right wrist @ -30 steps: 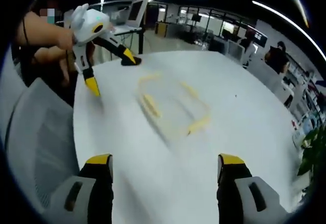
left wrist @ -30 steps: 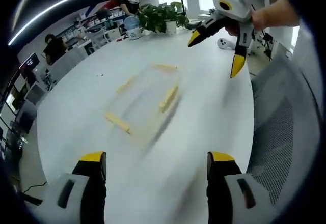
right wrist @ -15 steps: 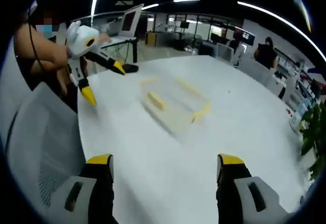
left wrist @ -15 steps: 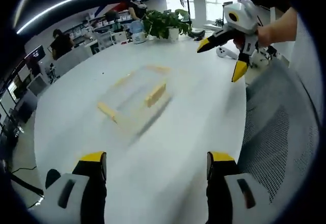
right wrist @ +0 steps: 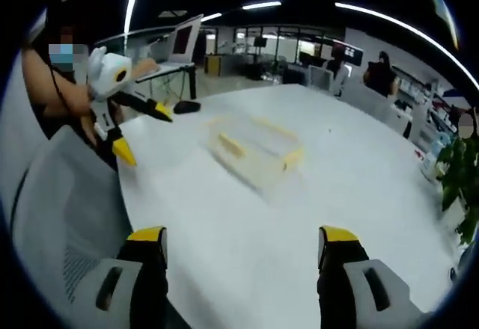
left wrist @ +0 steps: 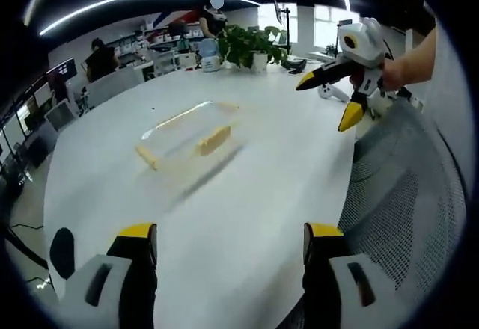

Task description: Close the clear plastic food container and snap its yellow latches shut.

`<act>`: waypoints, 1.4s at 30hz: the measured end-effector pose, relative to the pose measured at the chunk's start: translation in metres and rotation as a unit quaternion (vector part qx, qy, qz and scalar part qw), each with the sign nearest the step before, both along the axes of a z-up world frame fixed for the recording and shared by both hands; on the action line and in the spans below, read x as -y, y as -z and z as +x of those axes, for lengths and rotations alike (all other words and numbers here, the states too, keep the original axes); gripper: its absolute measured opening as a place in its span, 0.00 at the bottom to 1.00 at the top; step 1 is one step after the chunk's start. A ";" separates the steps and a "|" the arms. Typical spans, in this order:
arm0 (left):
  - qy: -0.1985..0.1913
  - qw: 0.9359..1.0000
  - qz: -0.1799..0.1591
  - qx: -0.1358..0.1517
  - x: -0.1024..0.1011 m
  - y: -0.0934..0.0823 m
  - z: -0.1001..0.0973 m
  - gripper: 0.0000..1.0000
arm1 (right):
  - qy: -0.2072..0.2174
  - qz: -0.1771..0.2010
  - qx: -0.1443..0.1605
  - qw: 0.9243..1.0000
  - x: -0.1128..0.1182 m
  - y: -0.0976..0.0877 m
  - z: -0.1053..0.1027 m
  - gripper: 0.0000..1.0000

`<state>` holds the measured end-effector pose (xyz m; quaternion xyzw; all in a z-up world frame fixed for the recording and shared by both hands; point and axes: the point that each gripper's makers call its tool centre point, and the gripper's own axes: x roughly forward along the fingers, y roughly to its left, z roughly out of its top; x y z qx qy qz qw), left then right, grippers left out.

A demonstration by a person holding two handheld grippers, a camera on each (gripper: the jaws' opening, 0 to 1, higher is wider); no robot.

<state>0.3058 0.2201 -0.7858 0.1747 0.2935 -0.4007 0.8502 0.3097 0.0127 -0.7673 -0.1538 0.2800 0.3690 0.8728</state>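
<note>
1. The white table [left wrist: 247,217] is the largest thing here, a broad, smooth, matte oval that reads as hard laminate. A grey mesh chair back [left wrist: 404,194] rises at its near edge, woven and slightly see-through.

2. The clear plastic food container [left wrist: 187,138] lies near the table's middle, well apart from both grippers. It is a shallow rounded rectangle of thin transparent plastic, blurred in both views, so whether the lid is seated cannot be told. In the right gripper view it shows as a pale box [right wrist: 254,149] with yellow at its edges.

3. The yellow latches [left wrist: 213,140] are flat opaque bars along the rim – stiff-looking clips, their position up or down too smeared to read.

4. The left gripper [left wrist: 228,243] hangs over the near table with its yellow-tipped jaws wide apart, gripping nothing. The right gripper [right wrist: 243,247] is likewise spread and empty.

5. Judged from this, the task is at its opening step – the approach – with nothing touched yet. The next move probably calls for bringing both grippers down to the container, steadying it with one and pressing the lid flat before pushing each latch down against the wall.
</note>
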 end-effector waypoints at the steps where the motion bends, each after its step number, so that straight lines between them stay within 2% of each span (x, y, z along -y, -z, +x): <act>1: 0.000 1.000 -0.007 0.004 0.001 -0.002 -0.001 0.80 | 0.001 0.001 0.000 1.000 0.000 0.000 0.000 0.84; 14: -0.023 0.999 -0.024 -0.001 -0.007 -0.001 -0.017 0.80 | 0.022 0.011 0.004 1.000 0.008 0.001 -0.011 0.82; 27: -0.042 0.998 -0.038 -0.003 -0.007 0.000 -0.024 0.79 | 0.044 0.014 0.005 0.999 0.023 0.001 -0.018 0.81; 42: -0.052 0.998 -0.039 -0.004 -0.009 0.003 -0.025 0.81 | 0.047 0.013 0.001 0.999 0.025 0.004 -0.022 0.81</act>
